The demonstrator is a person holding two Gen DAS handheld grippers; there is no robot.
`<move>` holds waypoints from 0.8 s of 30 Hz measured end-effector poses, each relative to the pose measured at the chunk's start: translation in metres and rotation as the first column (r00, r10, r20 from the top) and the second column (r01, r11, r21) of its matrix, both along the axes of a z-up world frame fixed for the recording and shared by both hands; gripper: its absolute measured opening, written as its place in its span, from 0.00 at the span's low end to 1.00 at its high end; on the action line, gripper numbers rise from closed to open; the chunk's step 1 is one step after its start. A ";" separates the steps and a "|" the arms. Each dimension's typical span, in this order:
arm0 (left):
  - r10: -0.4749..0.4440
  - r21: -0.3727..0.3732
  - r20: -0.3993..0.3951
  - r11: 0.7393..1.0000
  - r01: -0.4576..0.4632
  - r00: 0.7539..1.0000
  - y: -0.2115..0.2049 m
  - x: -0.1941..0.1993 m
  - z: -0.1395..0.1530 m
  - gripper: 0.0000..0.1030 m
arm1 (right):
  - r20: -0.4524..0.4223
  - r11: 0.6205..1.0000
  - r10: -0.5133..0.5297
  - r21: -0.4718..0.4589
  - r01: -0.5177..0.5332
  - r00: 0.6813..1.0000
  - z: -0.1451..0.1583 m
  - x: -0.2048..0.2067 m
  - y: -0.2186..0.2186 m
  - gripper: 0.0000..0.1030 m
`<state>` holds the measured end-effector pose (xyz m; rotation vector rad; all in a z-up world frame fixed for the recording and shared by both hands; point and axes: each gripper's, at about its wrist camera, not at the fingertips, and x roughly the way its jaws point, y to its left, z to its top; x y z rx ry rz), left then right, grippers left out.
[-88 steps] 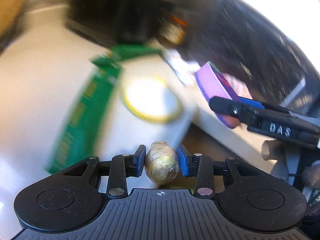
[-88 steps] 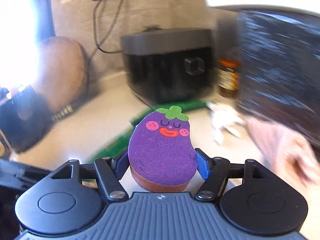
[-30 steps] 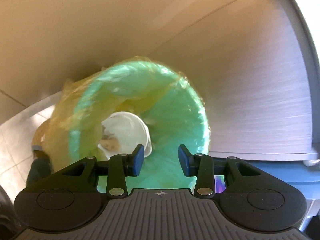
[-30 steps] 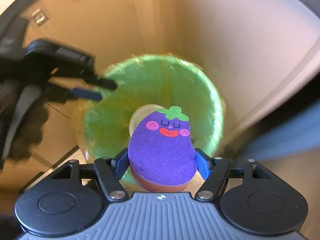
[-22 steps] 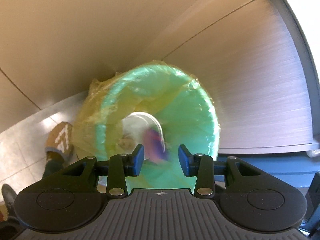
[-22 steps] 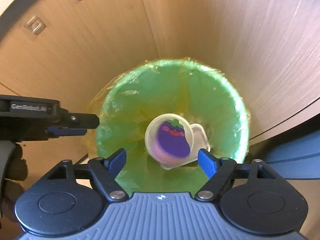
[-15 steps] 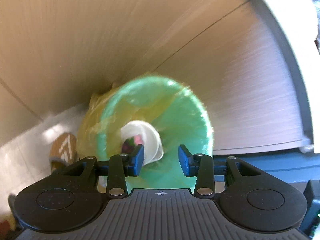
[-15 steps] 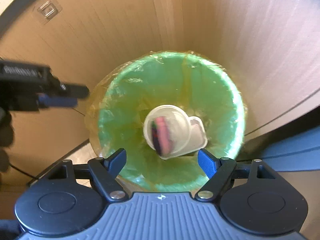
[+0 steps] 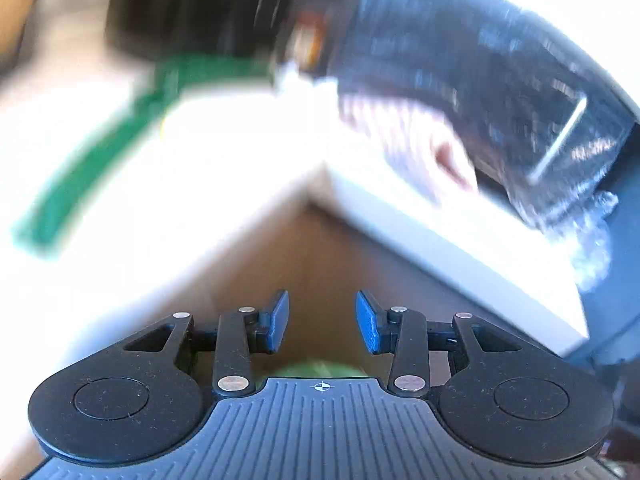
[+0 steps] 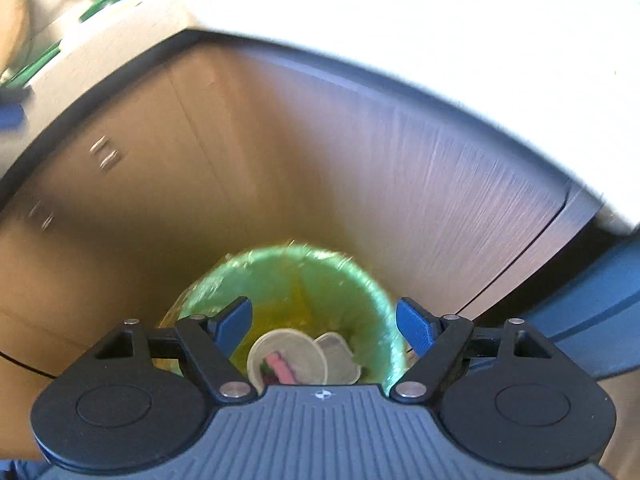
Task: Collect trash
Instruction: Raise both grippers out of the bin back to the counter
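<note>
Down in the green bin [image 10: 372, 292] the purple sponge [image 10: 278, 370] now sits in a clear cup, dropped from the right gripper [image 10: 323, 324] a second ago; its jaws are spread wide and empty. Left gripper [image 9: 322, 322], also released and empty, has swung back up toward the white counter [image 9: 224, 168]. Both drops done; next pickup is up there. View is blurred: green strip [image 9: 88, 176], dark appliance [image 9: 200, 12] behind, counter edge [image 10: 360, 36] between bin and worktop.

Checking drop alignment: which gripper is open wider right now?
The right gripper, jaws spread across the green bin; the left gripper shows a narrower gap.
</note>
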<state>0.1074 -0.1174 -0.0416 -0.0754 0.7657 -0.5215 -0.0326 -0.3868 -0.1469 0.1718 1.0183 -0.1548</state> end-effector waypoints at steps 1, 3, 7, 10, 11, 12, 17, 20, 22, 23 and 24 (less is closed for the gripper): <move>0.005 0.046 0.059 0.999 -0.008 0.998 0.002 0.013 0.012 0.42 | 0.012 1.000 -0.011 0.011 0.011 1.000 0.006 0.003 0.000 0.78; 0.056 0.149 0.140 0.986 -0.077 0.989 0.008 0.041 0.026 0.42 | 0.044 1.000 -0.015 0.019 0.014 0.999 0.020 0.006 0.003 0.78; 0.192 0.260 0.125 0.940 -0.219 0.973 0.036 0.102 0.028 0.41 | 0.093 0.998 -0.011 -0.053 0.016 0.996 0.044 0.012 0.020 0.78; 0.194 0.285 0.068 0.936 -0.206 0.979 0.051 0.128 0.014 0.41 | 0.114 0.995 -0.003 -0.095 0.014 0.993 0.055 0.017 0.030 0.78; 0.185 0.298 0.059 0.935 -0.194 0.981 0.056 0.133 0.010 0.41 | 0.118 0.994 -0.002 -0.110 0.015 0.993 0.059 0.020 0.033 0.78; 0.175 0.312 0.055 0.932 -0.184 0.983 0.060 0.134 0.006 0.41 | 0.121 0.992 -0.003 -0.122 0.018 0.993 0.061 0.023 0.036 0.77; 0.111 0.331 0.025 0.937 -0.113 0.993 0.063 0.140 -0.010 0.44 | 0.126 0.989 0.012 -0.150 0.007 0.992 0.072 0.037 0.053 0.78; 0.113 0.312 0.031 0.943 -0.117 0.993 0.070 0.141 -0.014 0.46 | 0.136 0.983 0.042 -0.181 -0.017 0.990 0.078 0.046 0.063 0.78; 0.108 0.297 0.037 0.948 -0.114 0.994 0.073 0.140 -0.014 0.46 | 0.143 0.978 0.065 -0.206 -0.035 0.988 0.083 0.053 0.070 0.78; 0.101 0.294 0.041 0.950 -0.109 0.994 0.074 0.139 -0.014 0.46 | 0.148 0.976 0.076 -0.214 -0.043 0.986 0.086 0.058 0.073 0.78; 0.093 0.287 0.040 0.952 -0.101 0.995 0.075 0.138 -0.014 0.46 | 0.153 0.975 0.087 -0.218 -0.052 0.984 0.089 0.063 0.075 0.78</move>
